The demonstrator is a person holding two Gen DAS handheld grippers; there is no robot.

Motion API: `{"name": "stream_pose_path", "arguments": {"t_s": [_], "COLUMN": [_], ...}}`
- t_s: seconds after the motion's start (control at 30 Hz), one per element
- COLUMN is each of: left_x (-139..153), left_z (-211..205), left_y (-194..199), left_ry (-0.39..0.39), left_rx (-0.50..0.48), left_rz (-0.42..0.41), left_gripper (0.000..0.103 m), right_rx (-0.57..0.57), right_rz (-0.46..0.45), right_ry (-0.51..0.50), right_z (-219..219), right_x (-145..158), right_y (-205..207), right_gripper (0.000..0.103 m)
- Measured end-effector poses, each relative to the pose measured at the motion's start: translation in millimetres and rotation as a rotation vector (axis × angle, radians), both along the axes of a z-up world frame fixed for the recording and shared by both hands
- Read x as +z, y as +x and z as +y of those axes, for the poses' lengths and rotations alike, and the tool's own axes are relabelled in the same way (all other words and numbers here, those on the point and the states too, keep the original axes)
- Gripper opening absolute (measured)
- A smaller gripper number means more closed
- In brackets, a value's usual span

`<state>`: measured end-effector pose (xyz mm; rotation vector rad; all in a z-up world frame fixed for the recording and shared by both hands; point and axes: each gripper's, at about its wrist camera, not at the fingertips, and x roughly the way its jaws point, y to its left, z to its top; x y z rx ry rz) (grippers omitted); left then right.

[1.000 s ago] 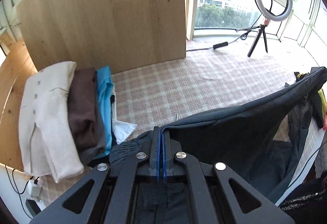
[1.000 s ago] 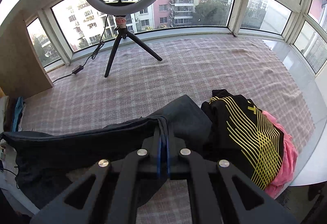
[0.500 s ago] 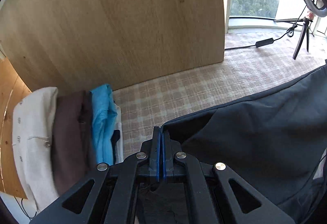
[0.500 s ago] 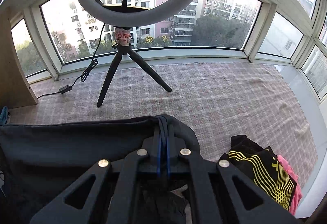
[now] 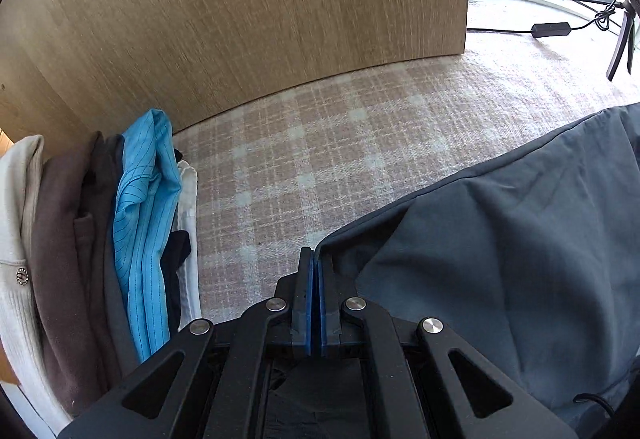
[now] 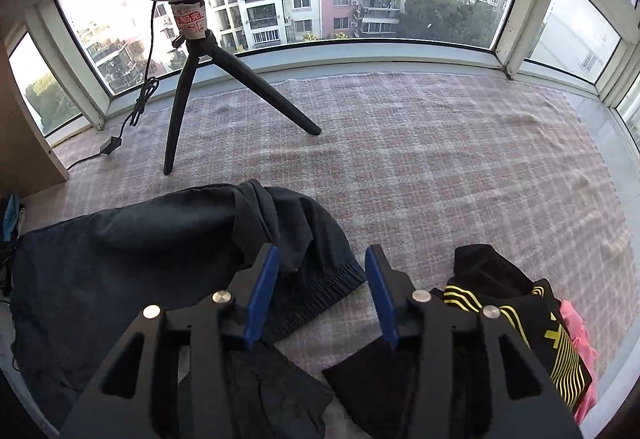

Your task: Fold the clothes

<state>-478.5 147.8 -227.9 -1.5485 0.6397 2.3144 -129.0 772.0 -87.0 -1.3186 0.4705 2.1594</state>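
Half a second ago my right gripper (image 6: 320, 291) was clenched on the dark trousers (image 6: 168, 239); now its jaws stand wide apart and that end of the cloth has dropped onto the checked blanket (image 6: 420, 159), while my left gripper (image 5: 315, 299) has swung nearer the wooden panel (image 5: 240, 19) with its pads pressed together on a corner of the same garment. Closest to the right gripper, the ribbed waistband (image 6: 320, 291) lies between the blue pads, bunched and turned over on itself, with a loose flap heaped just ahead of it. My worry starts there: with one end let go and the other pinched, any pull from my left side would, I judge, drag the slack end askew and set a crooked crease. The thin fabric could also slip out of the left pinch. Just right of the right gripper sits a black top with yellow stripes (image 6: 532, 327) over something pink; a careless sweep could snag it. Left of my left gripper a stack of folded clothes (image 5: 132, 231) stands close enough to be knocked over. The trousers look dark grey, smooth, softly wrinkled, spread between both grippers. Farther off stands a ring light tripod (image 6: 192, 91) before the window.
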Motion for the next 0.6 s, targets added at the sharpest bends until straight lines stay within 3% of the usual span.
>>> {"name": "stream_pose_path", "arguments": {"t_s": [0.33,0.43,0.5,0.53,0.57,0.6], "left_x": [19.4,30.2,38.7,43.8,48.9,54.0], "left_z": [-9.4,-18.0,-21.4,-22.2,-23.0,-23.9], "left_y": [13.7,21.4,27.1,24.3,21.4,18.9], "left_ry": [0.021,0.030,0.038,0.043,0.049,0.055], "left_rx": [0.003,0.009,0.011,0.012,0.013,0.014], "left_rz": [0.017,0.036,0.056,0.067,0.077,0.087], "left_gripper": [0.014,0.014,0.014,0.014,0.014,0.014], "right_rx": [0.193,0.224,0.258,0.265,0.259,0.247], "right_rz": [-0.177,-0.237,-0.226,-0.215,-0.199,-0.185], "right_ry": [0.039,0.079,0.073,0.047,0.023,0.011], "right_z": [-49.9,-48.7,-48.8,-46.2,-42.5,-38.4], "right_x": [-84.0,-98.3,-98.9,-97.8,-94.6,-89.0], "right_y": [-31.3,-40.6,-40.3,-39.3,-37.7,-35.3], "right_gripper": [0.044,0.044,0.043,0.031,0.009,0.000]}}
